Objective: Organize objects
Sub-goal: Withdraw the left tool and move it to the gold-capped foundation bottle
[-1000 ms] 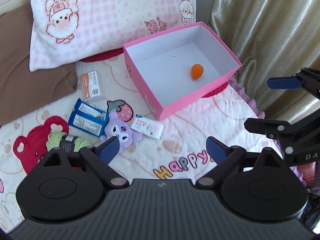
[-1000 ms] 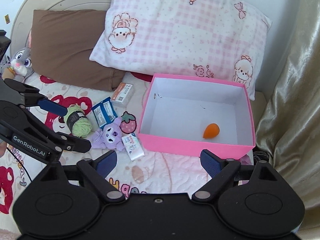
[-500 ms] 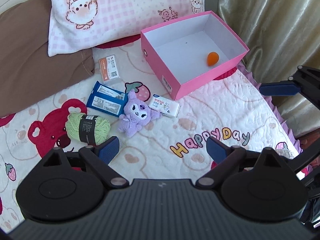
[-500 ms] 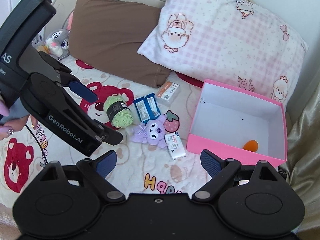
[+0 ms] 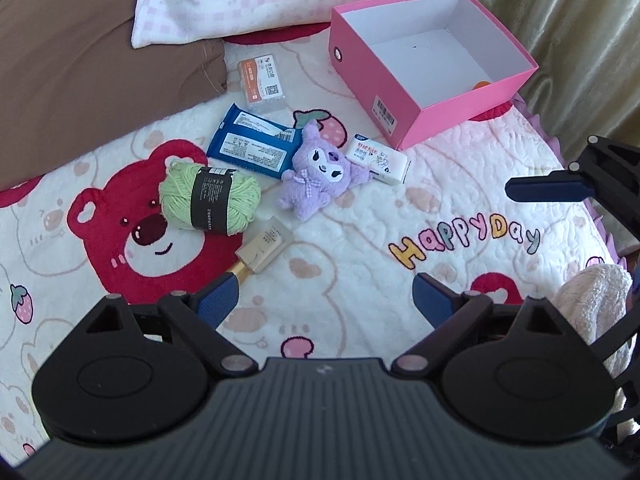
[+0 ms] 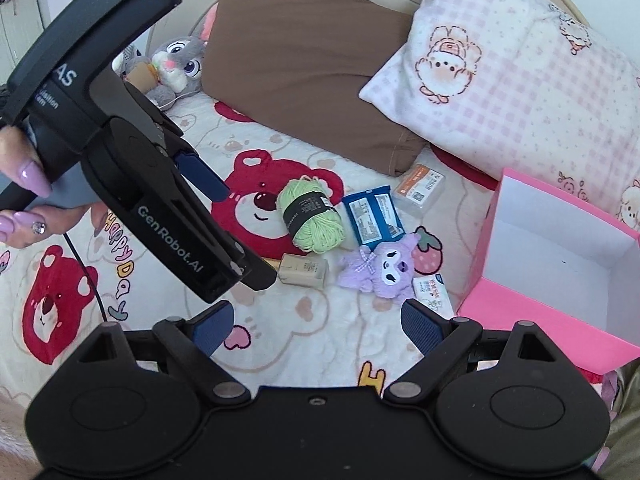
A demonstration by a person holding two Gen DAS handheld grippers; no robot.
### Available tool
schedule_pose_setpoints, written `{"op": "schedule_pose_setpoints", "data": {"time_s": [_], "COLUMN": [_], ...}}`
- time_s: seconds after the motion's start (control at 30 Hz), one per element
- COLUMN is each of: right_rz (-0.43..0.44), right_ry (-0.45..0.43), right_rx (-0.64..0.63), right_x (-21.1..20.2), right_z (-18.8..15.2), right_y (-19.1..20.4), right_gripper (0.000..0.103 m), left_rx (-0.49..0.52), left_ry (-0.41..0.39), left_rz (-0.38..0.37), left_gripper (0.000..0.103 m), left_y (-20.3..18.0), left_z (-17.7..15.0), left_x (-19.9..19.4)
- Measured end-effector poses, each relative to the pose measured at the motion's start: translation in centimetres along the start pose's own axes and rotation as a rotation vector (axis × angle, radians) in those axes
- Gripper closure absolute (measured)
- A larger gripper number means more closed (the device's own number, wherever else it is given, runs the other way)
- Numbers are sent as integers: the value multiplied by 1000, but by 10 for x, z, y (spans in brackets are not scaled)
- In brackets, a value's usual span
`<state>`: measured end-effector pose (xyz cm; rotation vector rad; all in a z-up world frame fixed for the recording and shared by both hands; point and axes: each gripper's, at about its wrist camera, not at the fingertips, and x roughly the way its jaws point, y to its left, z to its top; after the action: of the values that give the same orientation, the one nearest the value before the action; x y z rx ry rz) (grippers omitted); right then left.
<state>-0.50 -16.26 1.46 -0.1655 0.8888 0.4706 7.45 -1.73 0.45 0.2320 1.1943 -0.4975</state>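
Note:
A pink box (image 5: 400,92) (image 6: 516,312) stands open on the bed, a sliver of an orange thing (image 5: 482,84) showing inside. In front of it lie a purple plush (image 5: 320,172) (image 6: 384,268), a white tissue pack (image 5: 378,158) (image 6: 430,290), a blue packet (image 5: 252,146) (image 6: 374,216), an orange-and-white card pack (image 5: 262,80) (image 6: 422,188), a green yarn ball (image 5: 210,196) (image 6: 312,216) and a beige bottle (image 5: 264,250) (image 6: 302,270). My left gripper (image 5: 326,300) (image 6: 224,236) hangs open above the blanket near the bottle. My right gripper (image 6: 316,326) is open too, empty, short of the plush.
A bear-print blanket (image 5: 400,216) covers the bed. A pink checked pillow (image 6: 520,92), a brown pillow (image 6: 304,80) and a grey rabbit plush (image 6: 176,68) lie at the head. A curtain (image 5: 580,40) hangs right of the box. A hand (image 6: 24,204) holds the left gripper.
Both views have pulled back and swung left from the box toward the loose objects; the yarn and bottle have come into view. The left gripper now looms large in the right wrist view. Both jaws stay open.

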Motion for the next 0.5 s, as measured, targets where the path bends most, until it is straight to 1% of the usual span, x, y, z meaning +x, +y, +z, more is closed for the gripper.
{"op": "schedule_pose_setpoints", "data": {"time_s": [0.17, 0.27, 0.4, 0.5], "right_rz": [38, 54, 71, 96], "right_ry": [14, 13, 4, -25], "right_rx": [-37, -38, -72, -70], "right_x": [15, 25, 43, 57], "right_z": [0, 0, -4, -5], "right_y": [9, 12, 19, 22], "right_gripper": [10, 10, 11, 11], "left_rx": [-26, -61, -96, -144], "left_ry": [9, 16, 13, 4], "left_rz": [26, 13, 2, -25], "left_gripper": [9, 9, 9, 9], "left_y": [20, 32, 46, 59], "left_z": [-11, -17, -26, -34], "left_x": [14, 20, 28, 36]}}
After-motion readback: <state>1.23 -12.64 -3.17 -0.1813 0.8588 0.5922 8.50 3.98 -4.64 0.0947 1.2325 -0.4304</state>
